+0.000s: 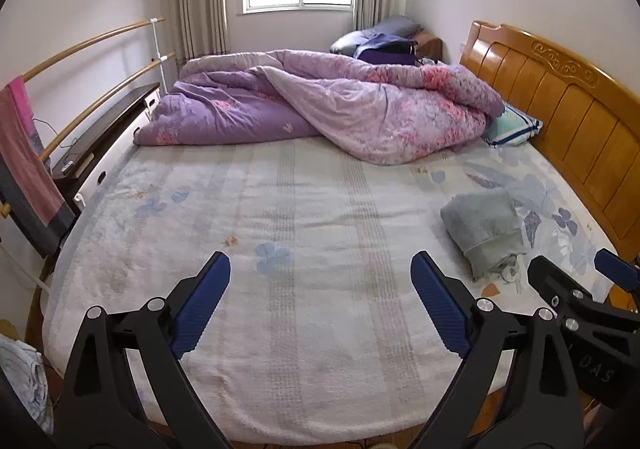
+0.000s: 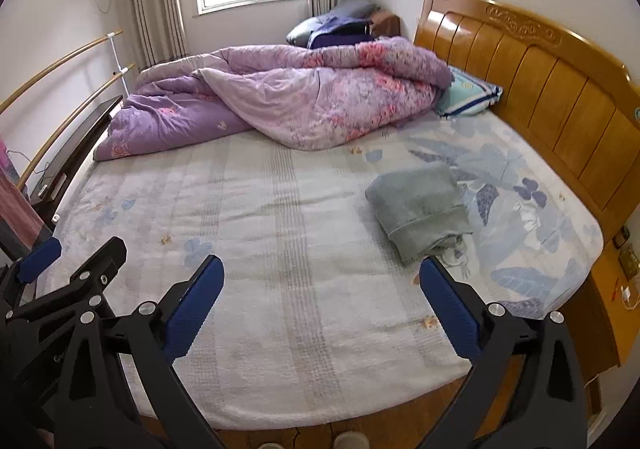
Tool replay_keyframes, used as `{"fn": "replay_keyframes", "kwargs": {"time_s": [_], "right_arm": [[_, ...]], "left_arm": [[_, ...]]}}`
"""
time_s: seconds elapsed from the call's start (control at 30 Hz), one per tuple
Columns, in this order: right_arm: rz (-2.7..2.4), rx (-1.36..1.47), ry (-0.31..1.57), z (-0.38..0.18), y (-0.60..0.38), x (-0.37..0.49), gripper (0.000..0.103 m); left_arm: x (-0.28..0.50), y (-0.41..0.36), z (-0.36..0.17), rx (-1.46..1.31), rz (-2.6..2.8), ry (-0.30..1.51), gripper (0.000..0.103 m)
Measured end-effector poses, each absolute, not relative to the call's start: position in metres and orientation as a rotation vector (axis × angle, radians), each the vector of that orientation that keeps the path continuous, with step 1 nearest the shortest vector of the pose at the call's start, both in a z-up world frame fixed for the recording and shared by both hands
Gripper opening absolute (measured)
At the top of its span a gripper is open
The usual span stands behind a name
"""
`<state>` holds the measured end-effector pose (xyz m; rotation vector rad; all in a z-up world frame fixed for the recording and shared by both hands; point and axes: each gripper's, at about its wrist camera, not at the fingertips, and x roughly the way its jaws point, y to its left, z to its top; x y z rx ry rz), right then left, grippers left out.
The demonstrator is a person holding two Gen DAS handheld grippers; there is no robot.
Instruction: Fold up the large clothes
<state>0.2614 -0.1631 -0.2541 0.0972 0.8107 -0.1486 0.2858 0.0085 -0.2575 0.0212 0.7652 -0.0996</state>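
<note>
The bed (image 1: 280, 329) fills both views, covered by a pale floral sheet, with a wooden headboard (image 1: 560, 97) along its right side. A purple floral quilt (image 1: 320, 105) lies bunched across the far end, partly covering a blue-edged pillow (image 1: 514, 125) beside the headboard. A grey garment (image 2: 420, 205), folded into a compact stack, lies on the sheet on the headboard side, nearer the front edge than the quilt. The left tongs (image 1: 320, 273) hover above the front part of the bed, spread wide, holding nothing. The right tongs (image 2: 320, 273) hover alongside, also spread wide and empty, the right finger (image 2: 448, 301) just in front of the garment.
</note>
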Motion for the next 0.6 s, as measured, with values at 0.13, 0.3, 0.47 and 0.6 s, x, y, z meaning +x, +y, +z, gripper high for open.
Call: {"fn": "replay_keyframes", "kwargs": {"time_s": [0.13,0.3,0.47,0.6], "right_arm": [[-0.139,0.090,0.789,-0.246,-0.162,0.251,0.095],[-0.126,0.088,0.761,-0.246,-0.165,0.244,0.095],[-0.112,0.084,0.753,-0.251,-0.170,0.239,0.095],[-0.105,0.084,0.753,-0.252,-0.173,0.239,0.095]], "left_arm": [[0.277,0.010,-0.249,0.005,-0.097,0.742,0.093],[0.269,0.006,-0.245,0.013,-0.095,0.708,0.093],[0.265,-0.003,-0.244,0.047,-0.083,0.680,0.093],[0.262,-0.008,-0.244,0.039,-0.076,0.682,0.093]]}}
